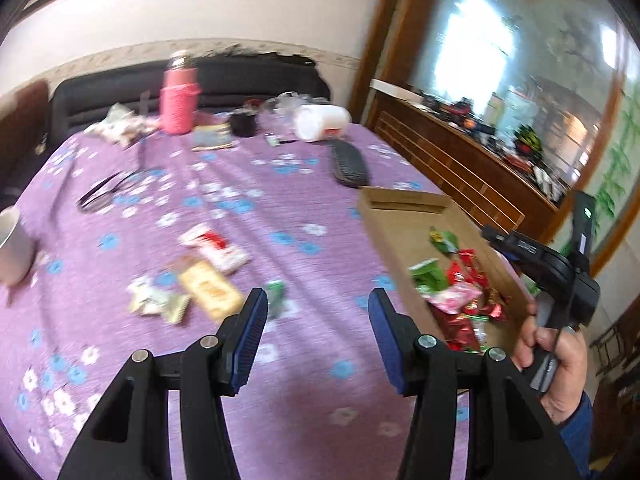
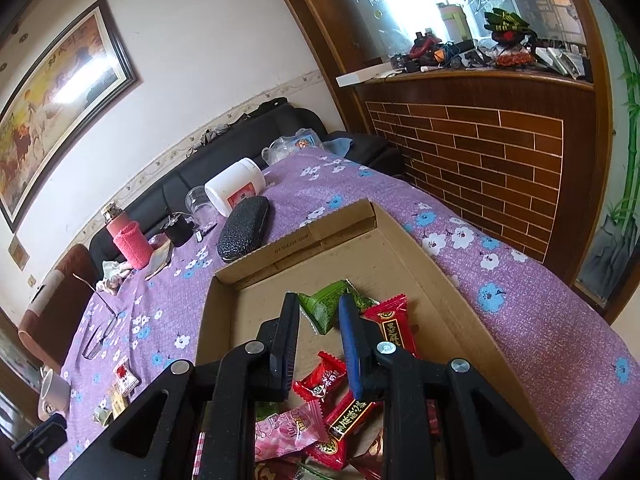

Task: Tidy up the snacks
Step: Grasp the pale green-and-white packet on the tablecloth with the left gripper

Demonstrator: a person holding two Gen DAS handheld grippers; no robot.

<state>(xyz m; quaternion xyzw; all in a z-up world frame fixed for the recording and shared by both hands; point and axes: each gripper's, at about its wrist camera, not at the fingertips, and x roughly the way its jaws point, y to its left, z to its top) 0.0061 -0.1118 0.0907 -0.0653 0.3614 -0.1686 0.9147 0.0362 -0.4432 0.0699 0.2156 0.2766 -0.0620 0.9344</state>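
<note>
A purple flowered cloth is covering the worktop [image 1: 280,208], a black sofa lying behind it. The left hand-held gripper [image 1: 318,312] is hovering wide open, empty, near loose snacks [image 1: 208,276]. The cardboard box [image 2: 400,256] is sitting rightward, wrapped candies [image 2: 332,400] inside, beneath the half-open, empty right hand-held gripper [image 2: 320,320].

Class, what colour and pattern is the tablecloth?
Purple with blue and white flowers; the tablecloth shows sharpest in the right wrist view.

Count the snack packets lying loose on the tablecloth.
5, possibly more lost in blur: red-and-white packet, tan packet below it, two pale packets to its left, small green packet by the left tongs.
</note>
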